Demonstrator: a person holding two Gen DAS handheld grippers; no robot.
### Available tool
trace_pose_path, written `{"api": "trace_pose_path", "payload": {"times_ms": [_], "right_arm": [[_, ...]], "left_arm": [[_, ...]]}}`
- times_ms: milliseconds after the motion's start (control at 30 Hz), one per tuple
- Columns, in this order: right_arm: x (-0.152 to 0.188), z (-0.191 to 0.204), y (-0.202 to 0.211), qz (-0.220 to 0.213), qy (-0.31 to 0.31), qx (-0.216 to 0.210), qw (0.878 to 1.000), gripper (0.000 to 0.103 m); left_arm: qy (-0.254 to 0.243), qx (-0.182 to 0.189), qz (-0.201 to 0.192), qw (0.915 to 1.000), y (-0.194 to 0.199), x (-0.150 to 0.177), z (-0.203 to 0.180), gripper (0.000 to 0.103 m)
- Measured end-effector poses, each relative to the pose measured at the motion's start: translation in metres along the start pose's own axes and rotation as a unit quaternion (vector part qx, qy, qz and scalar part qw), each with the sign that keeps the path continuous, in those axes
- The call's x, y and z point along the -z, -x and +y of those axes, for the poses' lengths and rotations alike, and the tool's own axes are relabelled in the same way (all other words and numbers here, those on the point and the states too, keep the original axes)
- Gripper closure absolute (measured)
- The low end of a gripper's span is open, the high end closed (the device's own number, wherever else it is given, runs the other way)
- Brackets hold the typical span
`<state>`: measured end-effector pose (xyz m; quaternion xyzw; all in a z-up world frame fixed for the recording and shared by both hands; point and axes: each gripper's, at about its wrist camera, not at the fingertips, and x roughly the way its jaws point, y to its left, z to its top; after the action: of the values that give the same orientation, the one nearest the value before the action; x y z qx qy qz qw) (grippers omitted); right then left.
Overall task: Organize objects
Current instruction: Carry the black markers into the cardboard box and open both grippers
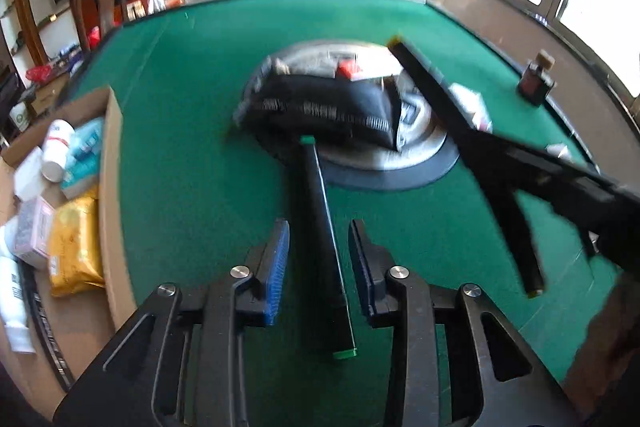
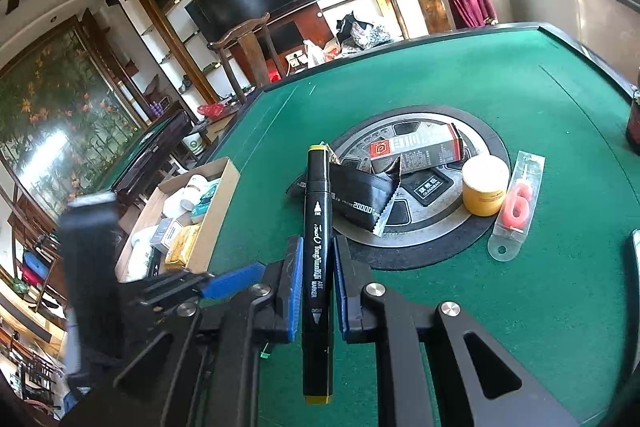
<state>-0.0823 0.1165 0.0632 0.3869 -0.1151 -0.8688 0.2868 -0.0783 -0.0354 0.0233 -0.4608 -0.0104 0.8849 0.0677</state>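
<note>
My left gripper [image 1: 319,231] holds a black marker with green ends [image 1: 322,247] between its blue pads; the pads stand slightly apart from it on both sides. My right gripper [image 2: 318,247] is shut on a black marker with yellow ends [image 2: 317,259]; it shows in the left wrist view [image 1: 460,123] crossing at the right. A black pouch [image 2: 360,195], a red-and-grey box [image 2: 416,147], a yellow jar [image 2: 484,187] and a packaged pink "6" candle [image 2: 518,203] lie around the table's centre disc [image 2: 420,231]. A cardboard box [image 1: 110,195] with packets sits at the left edge.
The green felt table [image 1: 192,131] has a raised dark rim. A small brown bottle [image 1: 534,81] stands near the far right edge. A wooden chair [image 2: 244,43] and shelves stand behind the table. The left gripper shows in the right wrist view [image 2: 224,283].
</note>
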Motion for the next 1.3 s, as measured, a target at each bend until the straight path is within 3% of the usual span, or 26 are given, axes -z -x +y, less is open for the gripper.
{"api": "trace_pose_path", "payload": {"times_ms": [133, 233, 300, 367, 733, 1000, 1300], "right_arm": [[-0.001, -0.001, 0.002, 0.001, -0.003, -0.005, 1.000, 0.090], [-0.001, -0.002, 0.004, -0.002, -0.004, -0.006, 1.000, 0.090], [-0.002, -0.002, 0.004, -0.002, -0.006, -0.006, 1.000, 0.090], [-0.002, -0.002, 0.004, 0.000, -0.007, -0.008, 1.000, 0.090], [0.003, 0.005, -0.002, 0.009, -0.004, -0.023, 1.000, 0.090], [0.019, 0.053, -0.016, 0.037, 0.024, -0.070, 0.997, 0.090], [0.019, 0.115, -0.046, 0.061, 0.042, -0.103, 0.992, 0.090]], "left_arm": [[-0.007, -0.019, 0.020, 0.9996, -0.015, 0.003, -0.004, 0.072], [-0.017, -0.029, 0.006, 0.9994, -0.017, 0.004, -0.008, 0.074], [-0.020, -0.024, 0.004, 0.9995, -0.017, 0.005, -0.010, 0.089], [-0.020, -0.031, 0.000, 0.9993, -0.015, 0.008, -0.012, 0.089], [0.030, -0.012, -0.076, 0.9966, 0.033, -0.006, 0.018, 0.089], [0.080, -0.019, -0.121, 0.9893, 0.070, 0.002, 0.069, 0.089], [0.150, -0.041, -0.143, 0.9774, 0.098, 0.027, 0.142, 0.089]]}}
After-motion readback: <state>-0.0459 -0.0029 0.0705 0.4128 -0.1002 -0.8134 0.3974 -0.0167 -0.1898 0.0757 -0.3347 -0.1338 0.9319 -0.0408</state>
